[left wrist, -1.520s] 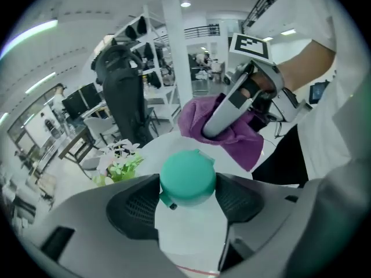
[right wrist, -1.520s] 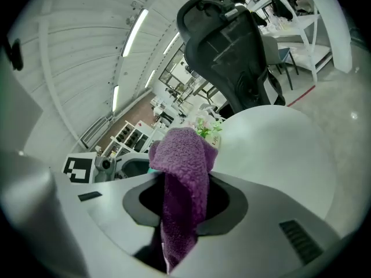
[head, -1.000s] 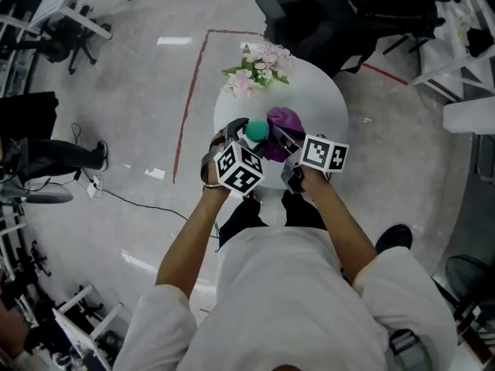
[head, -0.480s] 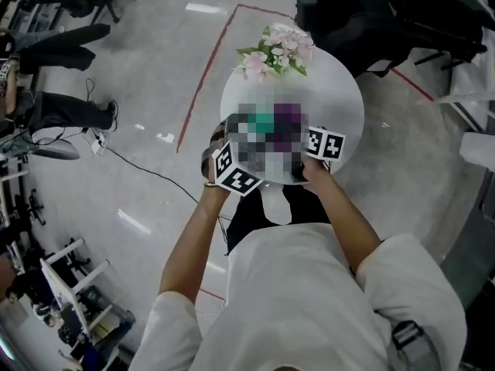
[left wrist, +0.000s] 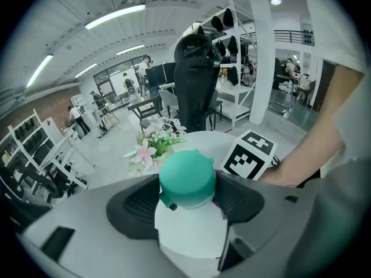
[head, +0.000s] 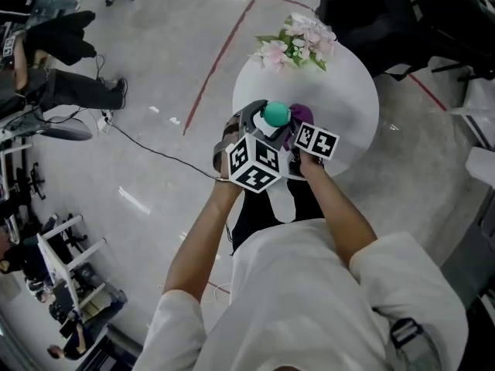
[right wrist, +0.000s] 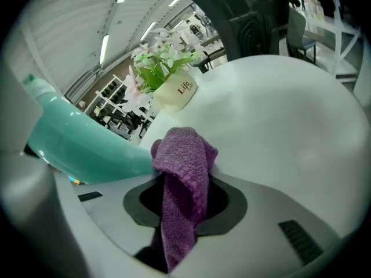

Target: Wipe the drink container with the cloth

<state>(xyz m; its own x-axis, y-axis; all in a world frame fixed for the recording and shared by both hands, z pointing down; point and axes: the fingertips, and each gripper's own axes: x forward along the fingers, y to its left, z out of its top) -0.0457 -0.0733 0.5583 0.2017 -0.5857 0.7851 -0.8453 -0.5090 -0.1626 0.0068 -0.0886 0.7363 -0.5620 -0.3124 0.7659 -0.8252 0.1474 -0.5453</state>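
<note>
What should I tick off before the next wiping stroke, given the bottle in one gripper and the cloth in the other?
1. Hold on the white plastic bottle with teal cap: the left gripper is clamped on its body. Ok.
2. Hold on the purple textured cloth: it is pinched in the right gripper. Ok.
3. Cloth meets bottle: it lies against the teal cap. Ok. Contact with the white body: cannot tell.
4. The white pot of pink flowers stands apart from both grippers. Ok.
5. Bottle raised off the round white table: cannot tell.
</note>
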